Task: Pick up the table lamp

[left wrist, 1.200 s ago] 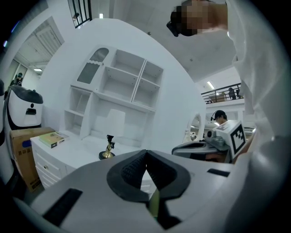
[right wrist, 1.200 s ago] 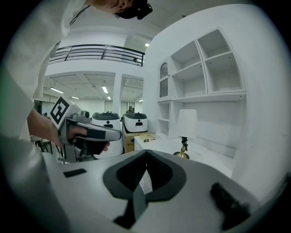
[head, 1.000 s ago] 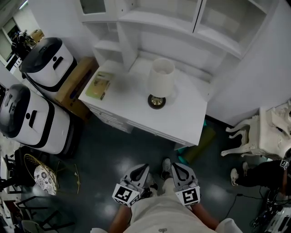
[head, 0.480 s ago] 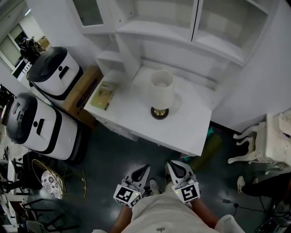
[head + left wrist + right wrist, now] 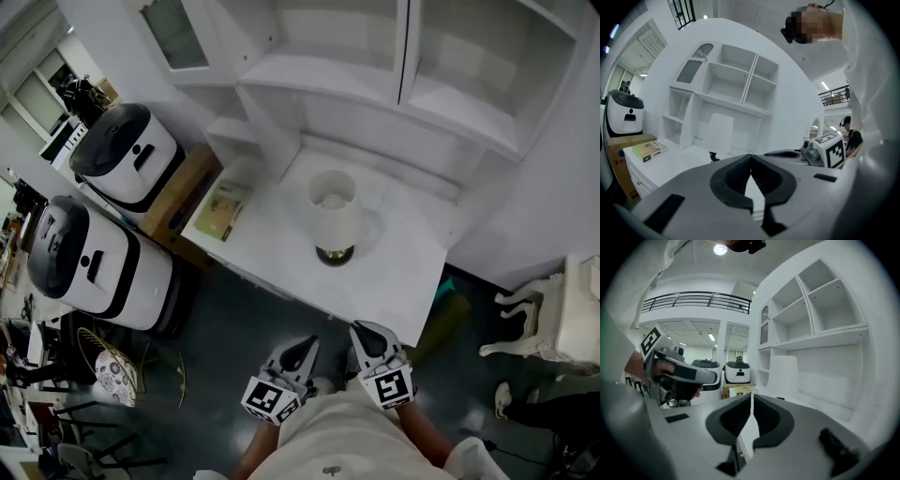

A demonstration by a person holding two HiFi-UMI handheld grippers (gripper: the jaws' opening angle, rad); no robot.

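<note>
The white-shaded table lamp with a dark round base (image 5: 335, 214) stands upright at mid-frame on the white desk (image 5: 398, 281). Low in the frame, well short of the desk edge, the left gripper (image 5: 306, 343) and right gripper (image 5: 360, 329) are both clenched on nothing. The lamp lies ahead between them, its long axis vertical. The right gripper looks slightly nearer.
</note>
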